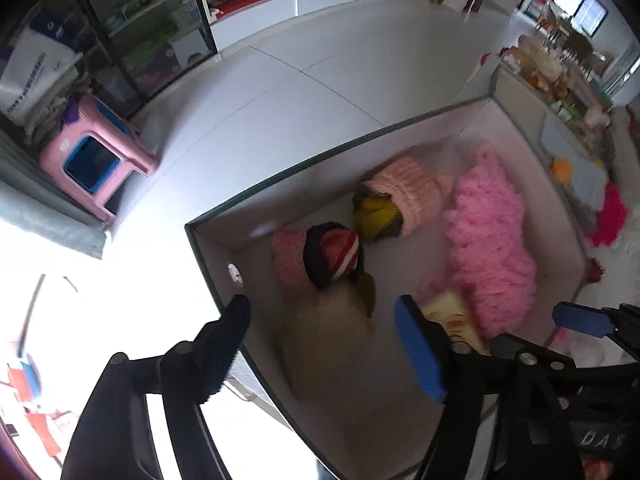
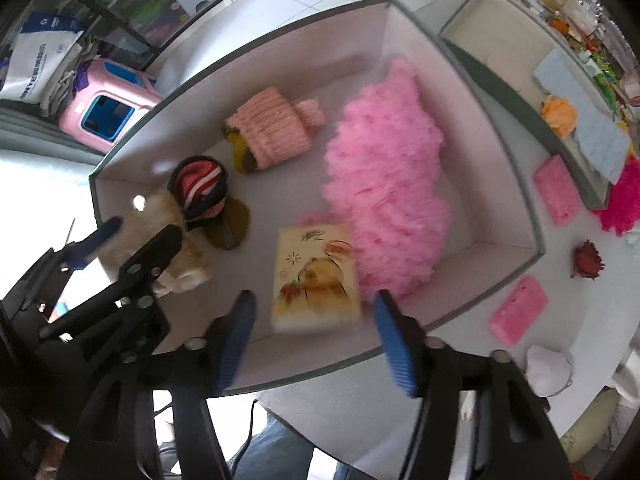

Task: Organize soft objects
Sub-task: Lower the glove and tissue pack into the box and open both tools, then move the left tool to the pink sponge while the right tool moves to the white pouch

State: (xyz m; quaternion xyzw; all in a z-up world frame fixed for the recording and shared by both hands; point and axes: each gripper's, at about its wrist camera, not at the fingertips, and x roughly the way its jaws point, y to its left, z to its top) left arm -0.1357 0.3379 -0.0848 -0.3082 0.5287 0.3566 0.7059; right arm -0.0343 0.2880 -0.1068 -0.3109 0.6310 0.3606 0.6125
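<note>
Hovering over the open box (image 2: 404,28), both grippers stand empty. The printed sponge block (image 2: 316,276) lies flat on the box floor at its near wall, just beside the pink fluffy item (image 2: 384,184); judged light, squashy and springy, best pinched across its short sides. The right gripper (image 2: 316,340) is spread wider than the block, pads clear of it, holding nothing. The left gripper (image 1: 320,344) is likewise spread, above a cream plush (image 1: 332,328) in the box's corner; nothing is gripped. Pink sponges (image 2: 520,312) remain outside on the table (image 2: 460,368).
</note>
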